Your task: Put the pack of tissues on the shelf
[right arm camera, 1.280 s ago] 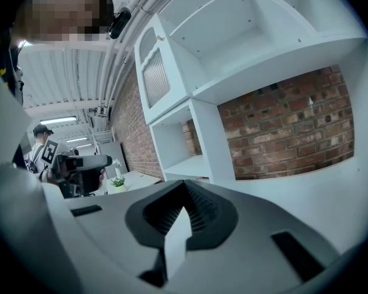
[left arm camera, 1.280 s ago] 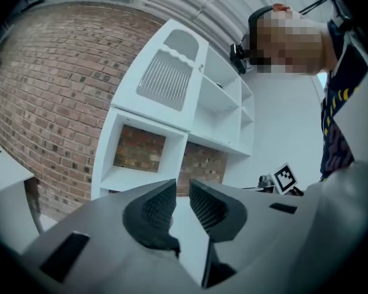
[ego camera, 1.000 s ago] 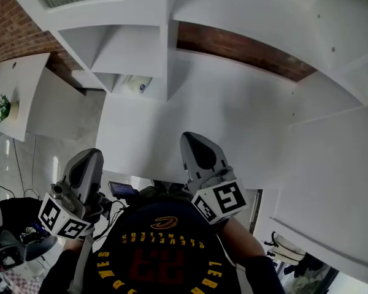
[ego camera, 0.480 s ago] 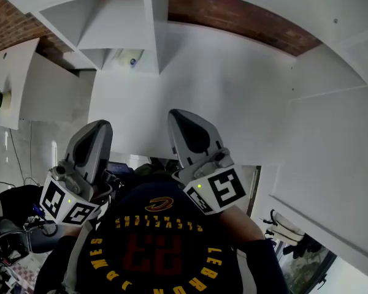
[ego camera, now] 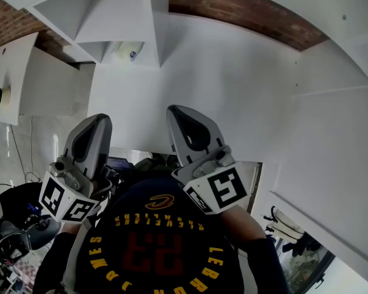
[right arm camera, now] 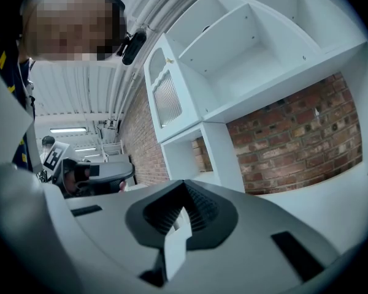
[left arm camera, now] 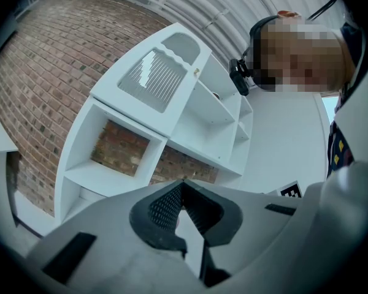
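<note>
Lying shelved, tissue pack (ego camera: pixel 130 53) beyond fingers (ego camera: pixel 89 141)

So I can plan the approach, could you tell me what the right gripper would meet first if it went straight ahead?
Most likely the white shelf unit: the right gripper, jaws shut, points at its lower open compartment, with nothing visible in between. Depth is unclear.

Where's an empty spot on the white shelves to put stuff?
The wide white board below the brick wall is bare. So is the brick-backed cubby under the ribbed glass door. Nothing is crowded; one little cubby holds a small round thing.
</note>
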